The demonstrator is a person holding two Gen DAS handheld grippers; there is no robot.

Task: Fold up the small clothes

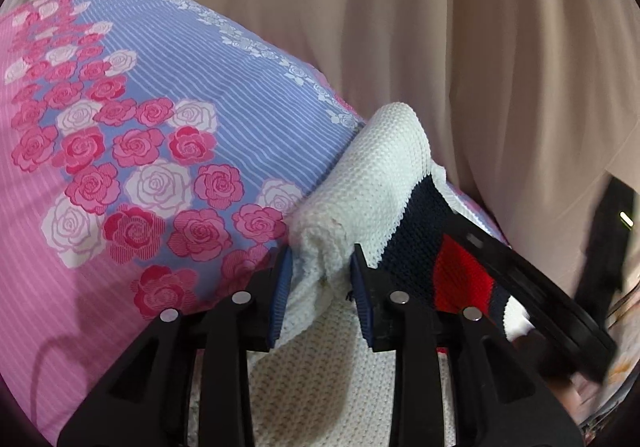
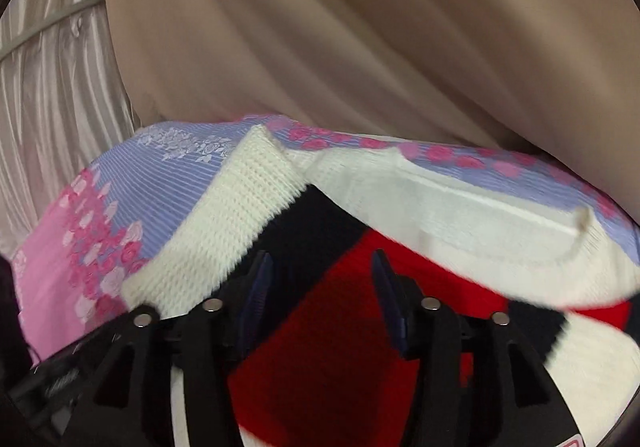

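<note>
A small knit sweater, white with navy and red blocks, lies on a flowered bedsheet. In the left wrist view my left gripper is shut on a bunched white sleeve of the sweater. The right gripper's black body shows at the right edge of the sweater. In the right wrist view my right gripper is open, its blue pads wide apart just above the red and navy part of the sweater. The white sleeve runs up to the left.
The sheet is pink and lilac with rose prints. Beige curtains hang close behind the bed, with a shiny grey curtain at the left. A dark object stands at the far right.
</note>
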